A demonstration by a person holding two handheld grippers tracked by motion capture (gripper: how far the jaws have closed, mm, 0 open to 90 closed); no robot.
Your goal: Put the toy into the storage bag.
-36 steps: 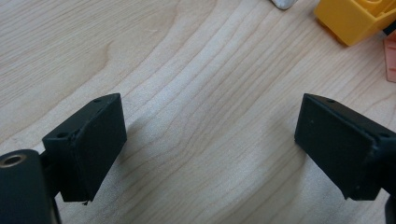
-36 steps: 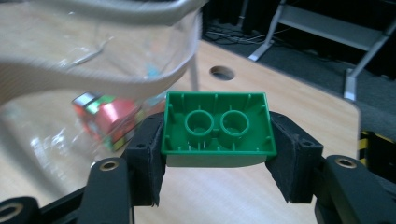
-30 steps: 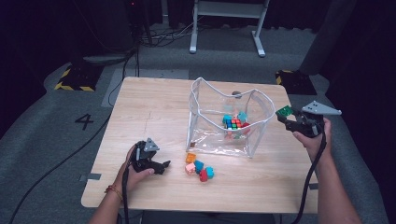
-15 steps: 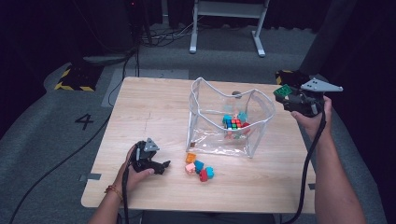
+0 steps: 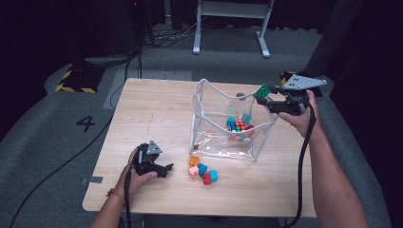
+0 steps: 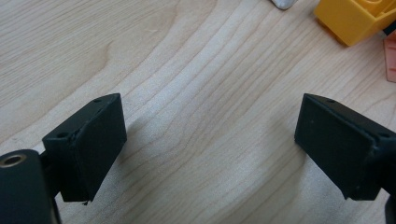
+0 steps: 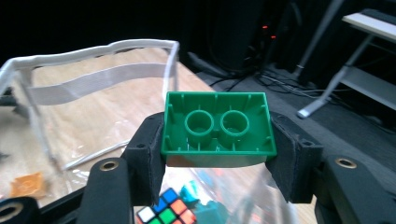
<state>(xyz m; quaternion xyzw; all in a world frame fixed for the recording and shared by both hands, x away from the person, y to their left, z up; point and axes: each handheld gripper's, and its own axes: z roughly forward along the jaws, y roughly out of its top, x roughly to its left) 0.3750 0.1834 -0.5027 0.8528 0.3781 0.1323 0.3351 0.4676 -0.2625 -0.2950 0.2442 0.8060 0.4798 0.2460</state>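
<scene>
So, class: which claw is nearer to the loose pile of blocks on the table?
Left. The left claw rests open on the table just beside the pile of blocks. The right claw is raised over the clear bag's far rim, holding a green block.

Pouch (image 5: 223,137) mid-worktop (image 5: 157,109), puzzle cube (image 5: 237,125) inside. Loose bricks (image 5: 202,171) at its 7 o'clock. Left tongs (image 5: 167,168) at bricks' 9 o'clock.

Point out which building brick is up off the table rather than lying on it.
The green brick, clamped in the right tool above the clear bag's rim. The orange, blue and red bricks lie loose on the table.
</scene>
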